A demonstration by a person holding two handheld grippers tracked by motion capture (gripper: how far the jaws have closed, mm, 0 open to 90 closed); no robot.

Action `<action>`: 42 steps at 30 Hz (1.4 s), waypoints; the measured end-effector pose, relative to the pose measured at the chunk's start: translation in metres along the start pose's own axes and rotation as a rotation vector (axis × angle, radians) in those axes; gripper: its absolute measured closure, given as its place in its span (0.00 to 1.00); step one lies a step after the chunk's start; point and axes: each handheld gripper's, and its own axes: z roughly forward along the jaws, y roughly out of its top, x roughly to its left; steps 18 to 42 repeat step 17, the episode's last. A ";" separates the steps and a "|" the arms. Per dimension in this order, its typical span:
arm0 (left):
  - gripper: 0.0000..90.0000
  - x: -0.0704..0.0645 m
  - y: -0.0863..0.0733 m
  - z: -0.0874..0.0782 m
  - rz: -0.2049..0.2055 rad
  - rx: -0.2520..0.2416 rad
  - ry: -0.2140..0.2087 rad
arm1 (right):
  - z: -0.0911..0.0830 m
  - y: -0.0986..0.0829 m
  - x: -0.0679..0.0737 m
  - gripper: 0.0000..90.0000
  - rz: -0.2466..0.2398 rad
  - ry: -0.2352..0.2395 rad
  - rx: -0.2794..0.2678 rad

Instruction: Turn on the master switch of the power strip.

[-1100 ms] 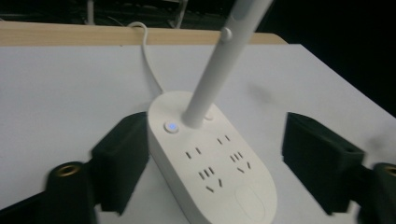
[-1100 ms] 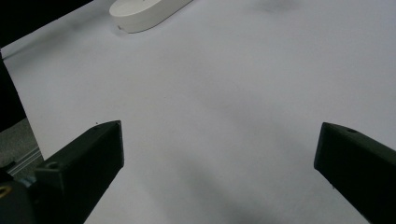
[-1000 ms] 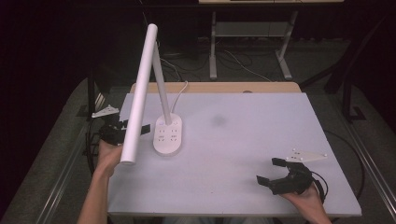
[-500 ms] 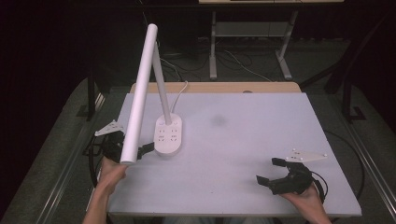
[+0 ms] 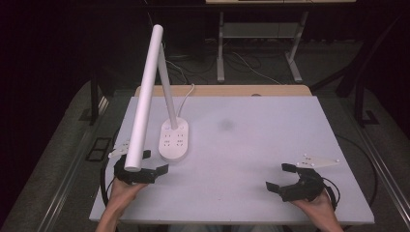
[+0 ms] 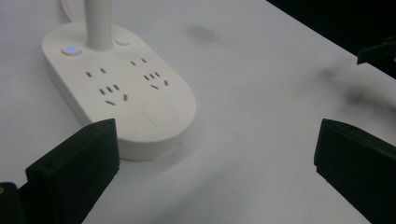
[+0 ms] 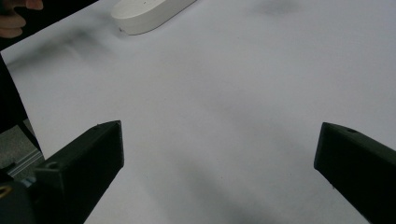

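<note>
A white desk lamp stands on the table, its oval base (image 5: 174, 140) carrying several sockets and a small blue light (image 6: 71, 48). Its long white tube head (image 5: 144, 96) slants down over the table's left side. My left gripper (image 5: 155, 162) is open at the front left, just short of the base's near end (image 6: 154, 121), nothing between its jaws. The tube's lower end hides part of it in the high view. My right gripper (image 5: 281, 176) rests open at the front right over bare table, holding nothing. The lamp base (image 7: 149, 11) lies far off in the right gripper view.
The white tabletop (image 5: 251, 145) has a faint dark smudge (image 5: 226, 124) near its middle. The lamp's cord (image 5: 188, 94) runs off the back edge over a wooden strip (image 5: 270, 90). Dark floor, cables and a metal table frame (image 5: 261, 34) lie beyond.
My left gripper has come from off the table's left edge to the right and forward, onto the tabletop near the lamp base. The right gripper has stayed put.
</note>
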 end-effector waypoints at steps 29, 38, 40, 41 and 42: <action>0.00 -0.030 -0.020 0.014 0.038 0.037 -0.052 | -0.001 -0.001 0.003 0.01 -0.002 0.013 0.004; 0.00 -0.030 -0.020 0.014 0.038 0.037 -0.052 | -0.001 -0.001 0.003 0.01 -0.002 0.013 0.004; 0.00 -0.030 -0.020 0.014 0.038 0.037 -0.052 | -0.001 -0.001 0.003 0.01 -0.002 0.013 0.004; 0.00 -0.030 -0.020 0.014 0.038 0.037 -0.052 | -0.001 -0.001 0.003 0.01 -0.002 0.013 0.004; 0.00 -0.030 -0.020 0.014 0.038 0.037 -0.052 | -0.001 -0.001 0.003 0.01 -0.002 0.013 0.004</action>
